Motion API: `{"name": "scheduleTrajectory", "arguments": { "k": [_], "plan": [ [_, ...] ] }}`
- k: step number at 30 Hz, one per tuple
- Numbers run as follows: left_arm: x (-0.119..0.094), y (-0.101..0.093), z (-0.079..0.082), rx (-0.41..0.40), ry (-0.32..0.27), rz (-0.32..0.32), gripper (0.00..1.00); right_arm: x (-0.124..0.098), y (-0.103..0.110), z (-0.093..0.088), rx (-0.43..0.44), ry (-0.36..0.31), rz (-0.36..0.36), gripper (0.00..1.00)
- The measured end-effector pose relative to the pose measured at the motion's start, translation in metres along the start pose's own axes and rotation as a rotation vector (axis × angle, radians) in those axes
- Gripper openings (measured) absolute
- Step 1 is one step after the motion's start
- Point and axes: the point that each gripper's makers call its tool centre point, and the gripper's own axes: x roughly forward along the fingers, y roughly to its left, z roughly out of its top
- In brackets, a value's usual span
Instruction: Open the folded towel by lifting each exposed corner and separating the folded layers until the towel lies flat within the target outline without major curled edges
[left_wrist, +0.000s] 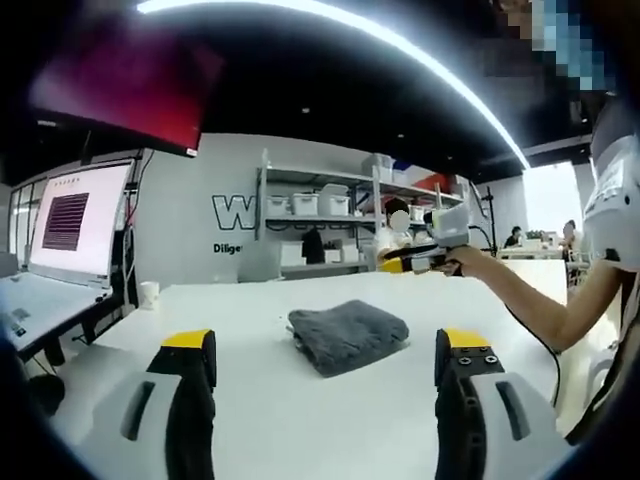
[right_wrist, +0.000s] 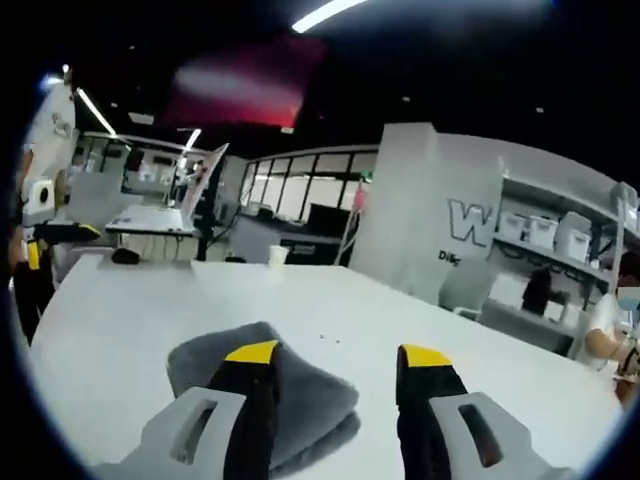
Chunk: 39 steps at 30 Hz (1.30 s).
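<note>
The grey towel (left_wrist: 348, 334) lies folded in a thick bundle on the white surface (left_wrist: 250, 400), near its middle. In the left gripper view it sits ahead of the left gripper (left_wrist: 327, 362), whose yellow-tipped jaws stand wide apart and hold nothing. The right gripper (left_wrist: 412, 262) shows there beyond the towel, held up off the surface in a person's hand (left_wrist: 468, 260). In the right gripper view the right gripper (right_wrist: 338, 354) is open and empty too, its left jaw in front of the towel (right_wrist: 300, 395); contact cannot be told. A paper cup (right_wrist: 277, 256) stands at the far edge of the surface. Shelves with white bins (left_wrist: 320, 205) line the wall behind.
</note>
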Motion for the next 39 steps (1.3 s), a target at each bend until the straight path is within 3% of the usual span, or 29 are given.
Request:
{"name": "scheduleTrajectory", "arguments": {
  "k": [4, 7, 11, 16, 26, 39],
  "plan": [
    [0.000, -0.003, -0.002, 0.001, 0.010, -0.004, 0.89, 0.010, -0.003, -0.020, 0.030, 0.029, -0.018, 0.41],
    [0.000, -0.004, -0.004, 0.001, 0.016, -0.003, 0.89, 0.018, -0.003, -0.033, 0.115, 0.019, -0.024, 0.41],
    [0.000, -0.003, -0.005, -0.002, 0.020, 0.002, 0.89, 0.022, -0.004, -0.045, 0.123, 0.035, -0.037, 0.40],
    [0.001, -0.003, -0.006, 0.000, 0.024, -0.002, 0.89, 0.023, -0.015, -0.052, 0.139, 0.028, -0.077, 0.40],
    [0.003, -0.005, -0.009, -0.004, 0.033, -0.005, 0.88, 0.034, -0.006, -0.067, 0.157, 0.036, -0.072, 0.37],
    [0.003, 0.000, -0.013, -0.002, 0.050, 0.008, 0.87, 0.048, 0.006, -0.087, 0.144, 0.041, -0.060, 0.23]
  ]
}}
